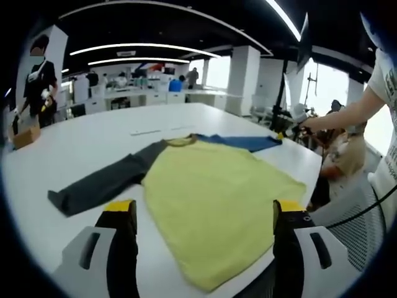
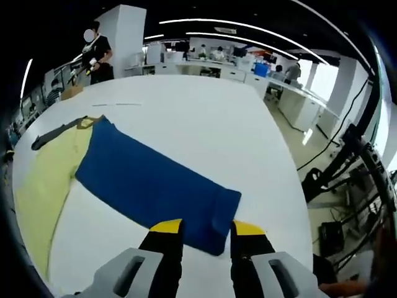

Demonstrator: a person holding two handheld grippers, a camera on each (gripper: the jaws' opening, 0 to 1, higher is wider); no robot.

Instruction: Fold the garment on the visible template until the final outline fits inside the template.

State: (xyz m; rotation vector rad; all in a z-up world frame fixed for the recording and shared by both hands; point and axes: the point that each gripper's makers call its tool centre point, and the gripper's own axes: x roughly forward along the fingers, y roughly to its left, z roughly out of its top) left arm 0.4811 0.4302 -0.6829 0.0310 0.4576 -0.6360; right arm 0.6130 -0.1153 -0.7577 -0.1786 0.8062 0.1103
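- Table [image 1: 80, 143]: white, broad, bearing the shirt; seen also in right gripper view [image 2: 205, 118]; thin pale strips lying flat on it beyond the shirt [image 1: 149, 131].
- Shirt [image 1: 217, 198]: spread flat on table, collar toward far side in left gripper view; yellow body [image 2: 43, 186] reaching near table edge between left jaws.
- Grey sleeve [image 1: 102, 183]: stretched out flat to the left in left gripper view, cuff near left jaw; in right gripper view visible as a dark strip at far end of shirt [image 2: 53, 135].
- Blue sleeve [image 2: 155, 183]: laid out flat, running from collar toward right gripper; cuff end lying between and just ahead of right jaws. In left gripper view stretched to the right from collar [image 1: 242, 143].
- Left gripper [image 1: 201, 211]: jaws wide apart, yellow-tipped, holding nothing; hovering at near hem of shirt, one jaw each side of yellow body.
- Right gripper [image 2: 205, 228]: jaws narrowly parted, yellow-tipped, cuff of blue sleeve between them; whether pinching the fabric cannot be told. Seen in left gripper view at far sleeve end, held by an outstretched arm [image 1: 347, 115].
- Cardboard box [image 1: 26, 135]: on far left table edge in left gripper view.
- Person in black [image 2: 96, 56]: standing beyond table.
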